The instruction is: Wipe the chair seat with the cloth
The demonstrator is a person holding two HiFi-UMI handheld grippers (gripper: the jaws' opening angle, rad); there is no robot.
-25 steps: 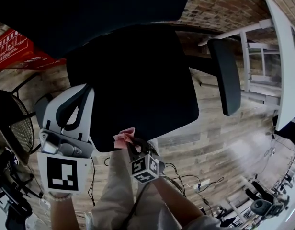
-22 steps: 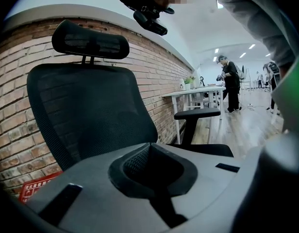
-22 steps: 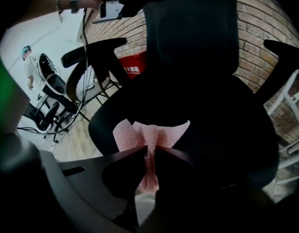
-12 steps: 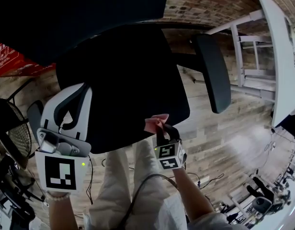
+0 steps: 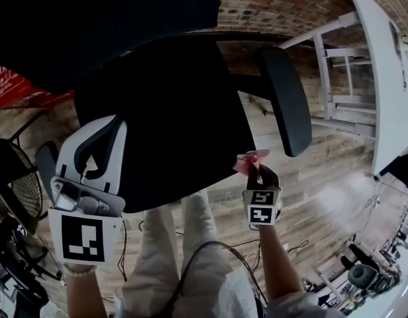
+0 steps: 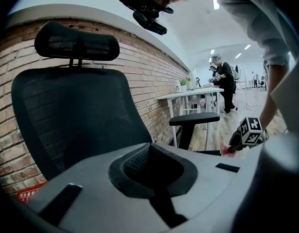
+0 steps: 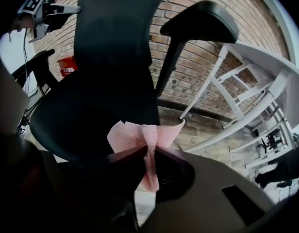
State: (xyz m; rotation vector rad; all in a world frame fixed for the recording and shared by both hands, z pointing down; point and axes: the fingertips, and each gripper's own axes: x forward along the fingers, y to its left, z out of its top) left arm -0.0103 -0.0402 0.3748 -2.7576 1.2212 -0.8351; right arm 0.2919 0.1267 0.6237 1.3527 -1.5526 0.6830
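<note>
right gripper (image 5: pixel 253 168) pinching the pink cloth (image 5: pixel 250 158) tight between its jaws, holding it right at the near right corner of the black chair seat (image 5: pixel 171 124), left gripper (image 5: pixel 114 126) hanging at the near left edge, jaws pressing together on nothing

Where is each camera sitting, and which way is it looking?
Head view: on the person's head, looking steeply down at the seat; the left gripper, right gripper and legs show.
Left gripper view: on the left gripper, looking along its fingers at the chair back; an arm shows.
Right gripper view: on the right gripper, looking past the pinched cloth at the seat and armrest.
Shared: each gripper view catches the other gripper; all three show the chair and cloth.
</note>
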